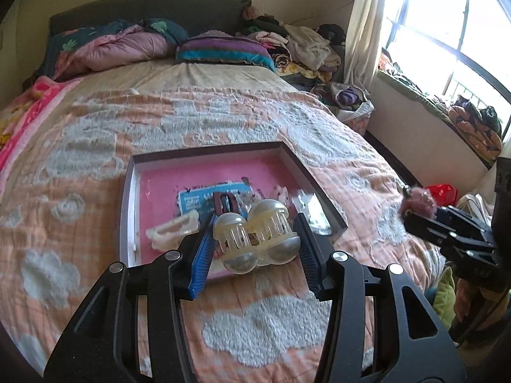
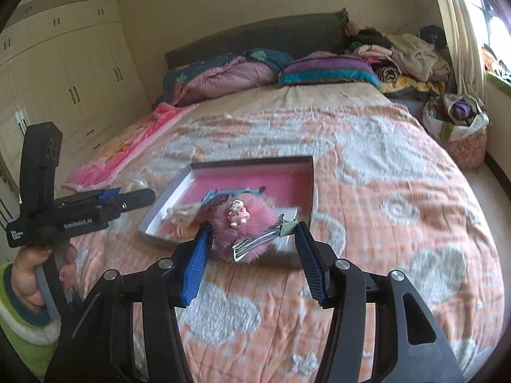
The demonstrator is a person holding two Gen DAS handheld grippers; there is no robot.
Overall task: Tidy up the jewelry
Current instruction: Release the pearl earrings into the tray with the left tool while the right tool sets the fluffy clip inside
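A shallow box with a pink floor (image 1: 159, 188) lies on the bed; it also shows in the right wrist view (image 2: 249, 178). My left gripper (image 1: 255, 239) is shut on a clear pearl-domed claw hair clip (image 1: 255, 239), held over the box's near edge. My right gripper (image 2: 252, 236) is shut on a fluffy pink pom-pom hair clip (image 2: 246, 233) with a small figure and a metal clasp, held in front of the box. In the box lie a cream claw clip (image 1: 172, 231), a dark red clip (image 1: 225, 202), a blue card (image 1: 198, 199) and clear pieces (image 1: 306, 204).
The bed has an orange and white cloud blanket (image 1: 223, 121). Pillows and quilts (image 1: 127, 44) lie at the headboard, piled clothes (image 1: 306, 48) at the far right. A fabric basket (image 2: 460, 127) stands by the bed. Wardrobes (image 2: 64, 79) line the left wall.
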